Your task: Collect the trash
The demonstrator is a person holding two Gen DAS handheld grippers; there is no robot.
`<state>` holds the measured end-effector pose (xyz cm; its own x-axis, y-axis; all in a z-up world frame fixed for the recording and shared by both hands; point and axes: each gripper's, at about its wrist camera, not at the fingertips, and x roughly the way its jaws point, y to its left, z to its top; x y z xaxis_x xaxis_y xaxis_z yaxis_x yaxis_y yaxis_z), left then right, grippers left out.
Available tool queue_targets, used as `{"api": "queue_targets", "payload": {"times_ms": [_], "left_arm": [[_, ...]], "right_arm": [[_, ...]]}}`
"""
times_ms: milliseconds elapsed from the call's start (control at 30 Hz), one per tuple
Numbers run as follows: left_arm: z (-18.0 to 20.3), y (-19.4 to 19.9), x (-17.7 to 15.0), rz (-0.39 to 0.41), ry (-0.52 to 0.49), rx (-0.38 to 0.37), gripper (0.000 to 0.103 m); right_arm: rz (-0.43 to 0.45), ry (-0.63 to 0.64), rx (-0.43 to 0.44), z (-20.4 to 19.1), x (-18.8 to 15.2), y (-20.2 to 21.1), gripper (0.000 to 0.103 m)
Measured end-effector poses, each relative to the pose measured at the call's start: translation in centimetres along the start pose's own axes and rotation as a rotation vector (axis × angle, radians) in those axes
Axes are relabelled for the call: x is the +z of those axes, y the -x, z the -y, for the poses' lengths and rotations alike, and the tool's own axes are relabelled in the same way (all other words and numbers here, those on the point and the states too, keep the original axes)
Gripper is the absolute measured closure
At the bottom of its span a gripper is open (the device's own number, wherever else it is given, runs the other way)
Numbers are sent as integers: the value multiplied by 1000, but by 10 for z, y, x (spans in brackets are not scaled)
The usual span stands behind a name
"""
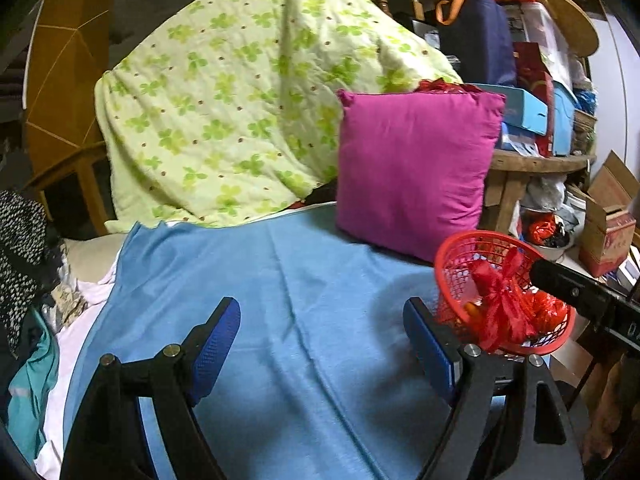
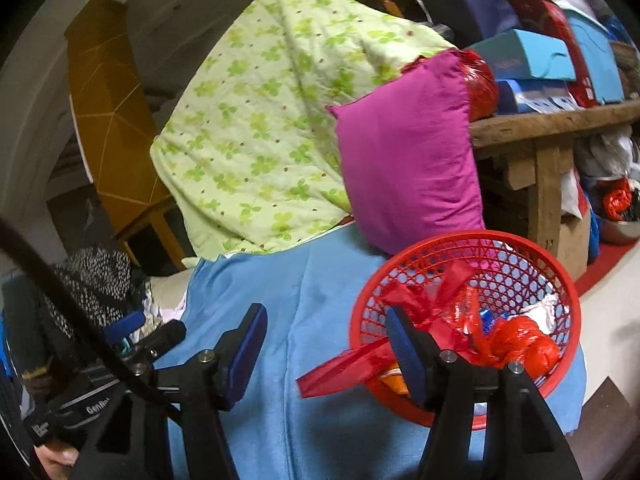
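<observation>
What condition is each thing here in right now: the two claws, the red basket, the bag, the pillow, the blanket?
left gripper: open, empty.
right gripper: open, empty.
red basket: upright on the blue sheet, holding trash.
red plastic bag: knotted, inside the basket.
pink pillow: propped upright.
green quilt: draped, rumpled.

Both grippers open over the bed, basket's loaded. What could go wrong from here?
1. The red basket sits at the edge of the blue sheet; a nudge from the right gripper might tip it off.
2. A red plastic strip hangs over the rim and could snag the gripper.
3. The soft sheet may let the basket slide.
</observation>
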<state>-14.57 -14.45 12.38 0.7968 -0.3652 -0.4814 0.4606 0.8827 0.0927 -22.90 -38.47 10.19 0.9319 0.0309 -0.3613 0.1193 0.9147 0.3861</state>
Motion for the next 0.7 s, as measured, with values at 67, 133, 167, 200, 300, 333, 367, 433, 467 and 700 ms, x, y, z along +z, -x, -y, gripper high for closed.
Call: {"api": "queue_targets", "payload": {"times_ms": [67,133,167,200,300,333,367,433,467,700], "left_arm": [[-5,3,-1,-3,6,6,19],[-9,6,-2,-3,8,10,19],[-10,7,-2,-3,9,10,19],[-11,8,-3,-4,9,8,19],[-10,14,-3,-1,2,2,19],[-9,16,-3,0,-1,2,19],[-8,17,-2,1,-3,1,19],[-5,21,-2,4,-5,-4,19],[-3,24,-1,6,-7,-8,19],[13,37,3,12,-31,-25,19]], "right_arm": [[-1,21,-16,-7,-2,0,37],[-1,46,-31,-15,-4,1,37],[-2,53,-37,-16,-4,2,36],[0,64,-56,-19,-6,3,36],[16,95,-100,-26,-8,10,36],[24,108,-115,-28,-8,13,36],[31,123,-132,-30,-9,16,36],[40,137,-148,-30,-10,23,35],[46,139,-160,-29,-10,27,34],[53,137,-209,-18,-6,52,33]]}}
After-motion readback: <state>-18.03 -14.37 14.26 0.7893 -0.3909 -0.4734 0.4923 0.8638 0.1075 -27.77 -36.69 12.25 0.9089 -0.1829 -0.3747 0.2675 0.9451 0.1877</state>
